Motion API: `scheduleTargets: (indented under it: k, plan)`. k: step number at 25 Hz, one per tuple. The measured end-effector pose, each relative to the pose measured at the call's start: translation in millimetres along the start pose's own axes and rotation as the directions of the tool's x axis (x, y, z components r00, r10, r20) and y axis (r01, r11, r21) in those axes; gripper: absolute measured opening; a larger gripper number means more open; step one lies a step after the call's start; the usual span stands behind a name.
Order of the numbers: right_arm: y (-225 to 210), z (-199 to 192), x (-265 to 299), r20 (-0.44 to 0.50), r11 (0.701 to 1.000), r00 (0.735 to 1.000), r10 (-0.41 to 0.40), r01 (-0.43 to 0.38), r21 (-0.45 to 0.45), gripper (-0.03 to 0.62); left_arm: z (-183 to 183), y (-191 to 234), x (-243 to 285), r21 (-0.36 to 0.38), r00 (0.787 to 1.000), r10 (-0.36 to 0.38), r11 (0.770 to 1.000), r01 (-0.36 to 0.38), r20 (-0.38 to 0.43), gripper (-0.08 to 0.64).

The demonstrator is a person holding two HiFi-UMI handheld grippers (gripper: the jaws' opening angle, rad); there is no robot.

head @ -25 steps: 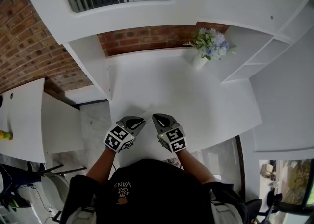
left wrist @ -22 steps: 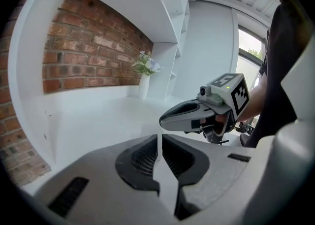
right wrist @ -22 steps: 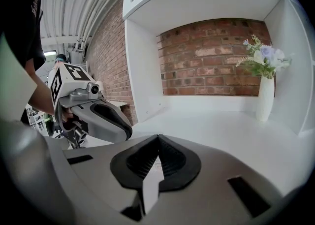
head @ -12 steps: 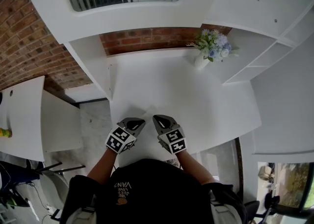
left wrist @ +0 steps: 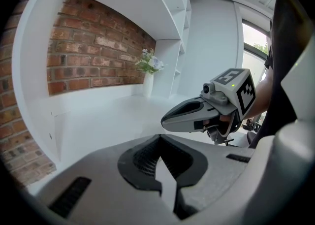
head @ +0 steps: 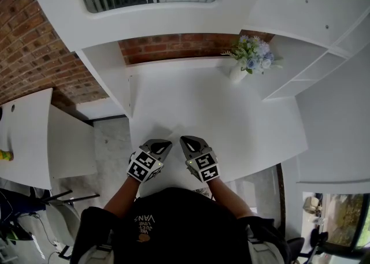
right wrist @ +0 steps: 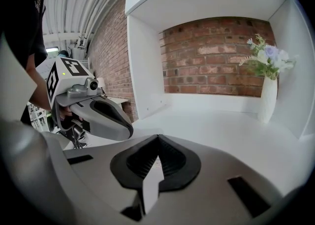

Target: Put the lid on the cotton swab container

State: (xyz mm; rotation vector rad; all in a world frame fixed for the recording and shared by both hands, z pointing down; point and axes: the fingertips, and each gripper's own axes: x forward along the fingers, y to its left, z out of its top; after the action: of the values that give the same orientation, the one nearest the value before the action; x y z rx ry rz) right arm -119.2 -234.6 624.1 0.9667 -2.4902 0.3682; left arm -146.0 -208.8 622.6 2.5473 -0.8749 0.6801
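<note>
We hold both tools low over the near edge of the white table (head: 231,118), side by side and just apart, their noses pointing forward and slightly toward each other. The left gripper (head: 166,142) has its jaws pressed together with nothing between them; its own view shows the dark ribbed pads meeting along one seam, and only bare tabletop ahead of them. The right gripper (head: 183,140) is likewise closed and empty, its pads meeting in the same way. Each tool appears in the other's view: the right one sits just to the right of the left gripper's nose, and the left one sits to the left of the right gripper's nose. The marker cube (head: 140,168) of the left gripper and the marker cube (head: 203,166) of the right gripper sit behind the jaws, close to our forearms. Well ahead of the right gripper and off to its right, a white vase of flowers (head: 248,58) stands at the back of the table, against the brick wall (head: 173,46) that faces both grippers. We cannot tell where the cotton swab container or its lid lies; no view shows either.
</note>
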Motion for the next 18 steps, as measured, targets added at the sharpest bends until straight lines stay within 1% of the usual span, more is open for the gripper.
scheduleTargets:
  k: [8, 11, 18]
  plan:
    - [-0.8, -2.4, 0.9, -0.005, 1.0, 1.0, -0.006, 0.006, 0.009, -0.002, -0.7, -0.1, 1.1, -0.005, 1.0, 0.01, 1.0, -0.01, 0.001, 0.006]
    - [-1.1, -2.3, 0.6, -0.001, 1.0, 1.0, -0.006, 0.006, 0.011, -0.002, 0.9, -0.2, 1.6, -0.001, 1.0, 0.016, 1.0, -0.016, 0.014, 0.006]
    - [-2.7, -0.5, -2.2, 0.013, 0.999, 1.0, 0.011, -0.011, 0.043, 0.0, 1.5, -0.6, 0.9, 0.008, 0.999, 0.036, 0.999, -0.037, 0.019, 0.006]
